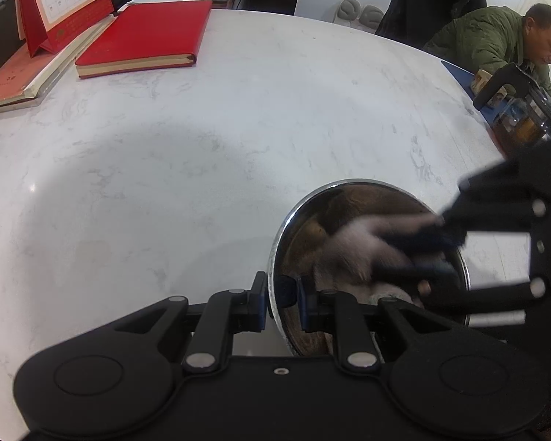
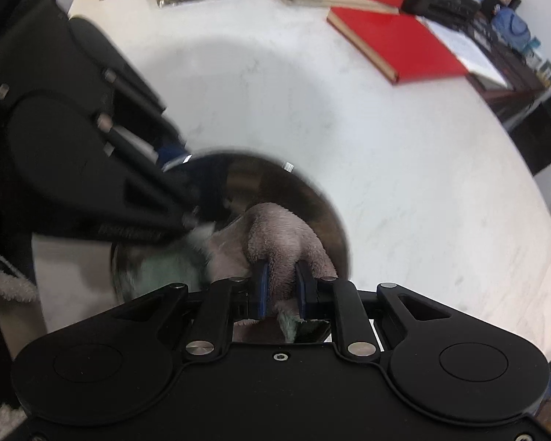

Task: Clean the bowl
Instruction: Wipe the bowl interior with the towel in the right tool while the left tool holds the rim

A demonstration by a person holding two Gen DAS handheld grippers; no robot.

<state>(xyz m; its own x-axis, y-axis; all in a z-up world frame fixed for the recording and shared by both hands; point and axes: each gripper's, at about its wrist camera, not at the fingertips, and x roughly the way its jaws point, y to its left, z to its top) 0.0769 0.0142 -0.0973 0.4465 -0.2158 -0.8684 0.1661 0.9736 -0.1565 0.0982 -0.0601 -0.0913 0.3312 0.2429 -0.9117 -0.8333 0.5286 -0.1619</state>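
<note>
Pinching the steel bowl (image 1: 349, 198) rim with my left gripper (image 1: 281, 301), my right gripper (image 2: 282, 286) clamps a cloth (image 2: 275, 231) inside; red notebook (image 1: 143, 36) lies far ahead.

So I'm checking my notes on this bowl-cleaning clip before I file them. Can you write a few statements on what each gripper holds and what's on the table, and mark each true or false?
1. The left gripper is clamped on the rim of the steel bowl. True.
2. The right gripper holds a yellow sponge. False: it is shut on a greyish cloth that sits inside the bowl.
3. The bowl stands on a white marble table. True.
4. A red book lies inside the bowl. False: it lies closed on the table, well away from the bowl.
5. The left gripper hangs open above the table. False: its jaws pinch the bowl's rim.
</note>
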